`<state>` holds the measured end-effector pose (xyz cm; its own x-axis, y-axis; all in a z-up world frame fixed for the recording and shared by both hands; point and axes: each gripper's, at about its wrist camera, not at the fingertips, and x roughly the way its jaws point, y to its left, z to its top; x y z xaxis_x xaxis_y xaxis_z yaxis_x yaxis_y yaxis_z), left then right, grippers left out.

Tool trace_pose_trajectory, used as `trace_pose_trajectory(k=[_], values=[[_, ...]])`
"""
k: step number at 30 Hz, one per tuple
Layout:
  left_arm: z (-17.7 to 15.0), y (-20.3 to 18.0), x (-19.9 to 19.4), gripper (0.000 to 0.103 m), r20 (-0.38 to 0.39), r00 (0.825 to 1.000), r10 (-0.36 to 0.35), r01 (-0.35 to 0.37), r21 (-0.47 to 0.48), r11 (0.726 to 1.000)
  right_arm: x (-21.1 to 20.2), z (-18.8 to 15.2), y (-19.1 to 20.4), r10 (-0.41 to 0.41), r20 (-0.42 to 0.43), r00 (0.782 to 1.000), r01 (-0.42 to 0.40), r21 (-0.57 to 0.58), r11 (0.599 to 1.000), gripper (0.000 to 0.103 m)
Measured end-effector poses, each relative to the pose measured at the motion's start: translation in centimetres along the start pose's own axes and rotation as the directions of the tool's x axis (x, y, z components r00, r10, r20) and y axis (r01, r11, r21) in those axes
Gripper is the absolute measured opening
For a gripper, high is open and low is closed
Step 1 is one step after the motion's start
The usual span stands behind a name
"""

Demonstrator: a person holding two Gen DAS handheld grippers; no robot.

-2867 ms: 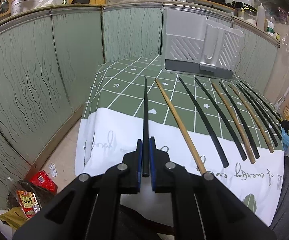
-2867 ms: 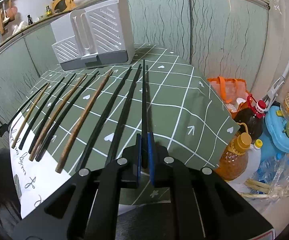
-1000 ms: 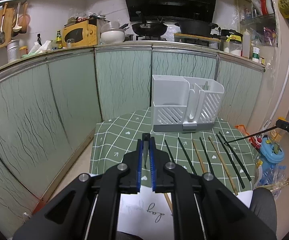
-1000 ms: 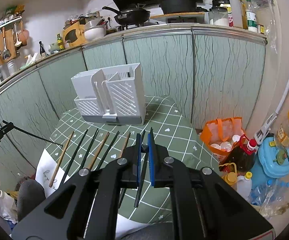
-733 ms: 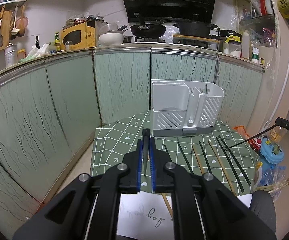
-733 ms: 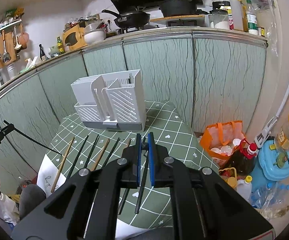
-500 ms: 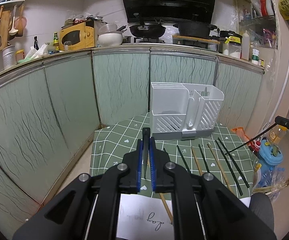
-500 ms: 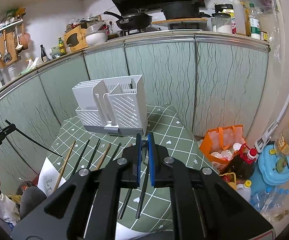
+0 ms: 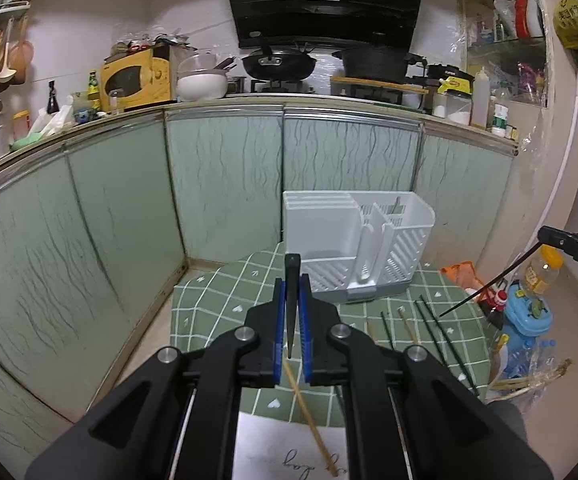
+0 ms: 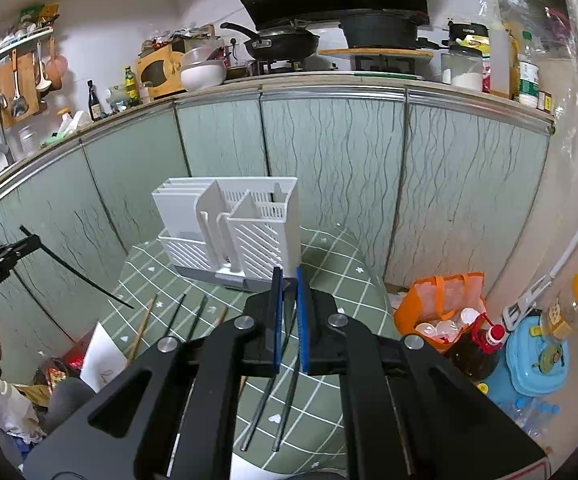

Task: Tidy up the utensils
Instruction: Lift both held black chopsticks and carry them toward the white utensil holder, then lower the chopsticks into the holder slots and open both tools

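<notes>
Left gripper point(image 9: 291, 320) clamps black chopstick point(image 9: 292, 304), raised above table point(image 9: 217, 288). Right gripper point(image 10: 287, 316) grips second chopstick point(image 9: 489, 286). Holder point(image 9: 353, 248) far centre. Risk: thin sticks pivot between pads, miss narrow slot.

White slatted utensil holder point(image 9: 353, 240), green white-gridded tablecloth point(image 9: 225, 300), black chopstick point(image 9: 292, 300)

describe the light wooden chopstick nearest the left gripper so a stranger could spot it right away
Start at the white utensil holder at the back of the green checked tablecloth, then come forward to the left gripper. Just below its fingers lies the light wooden chopstick, running onto the white paper. It is the leftmost one on the table, pale tan where most of the others are black.
</notes>
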<state>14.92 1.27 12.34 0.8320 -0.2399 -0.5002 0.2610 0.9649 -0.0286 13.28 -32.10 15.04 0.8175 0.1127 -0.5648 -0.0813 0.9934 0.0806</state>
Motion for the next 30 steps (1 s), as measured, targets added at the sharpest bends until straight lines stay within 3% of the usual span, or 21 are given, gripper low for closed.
trace_pose_trajectory(k=[11,22,30], values=[[6.0,-2.6,0.8,0.008,0.0,0.991,-0.133,0.133,0.042,0.99,-0.8,5.2,1.5,0.038,0.002,0.999,-0.038,-0.056,0.998,0.006],[13.1,-5.5,1.7,0.008,0.046,0.976,-0.215,0.21,0.085,0.974,-1.8,11.6,1.5,0.074,0.059,0.996,-0.07,-0.067,0.995,0.006],[16.9,-6.9,3.7,0.008,0.057,0.961,-0.271,0.266,0.076,0.961,-0.3,15.4,0.9,0.085,0.08,0.993,-0.079,-0.068,0.995,0.006]])
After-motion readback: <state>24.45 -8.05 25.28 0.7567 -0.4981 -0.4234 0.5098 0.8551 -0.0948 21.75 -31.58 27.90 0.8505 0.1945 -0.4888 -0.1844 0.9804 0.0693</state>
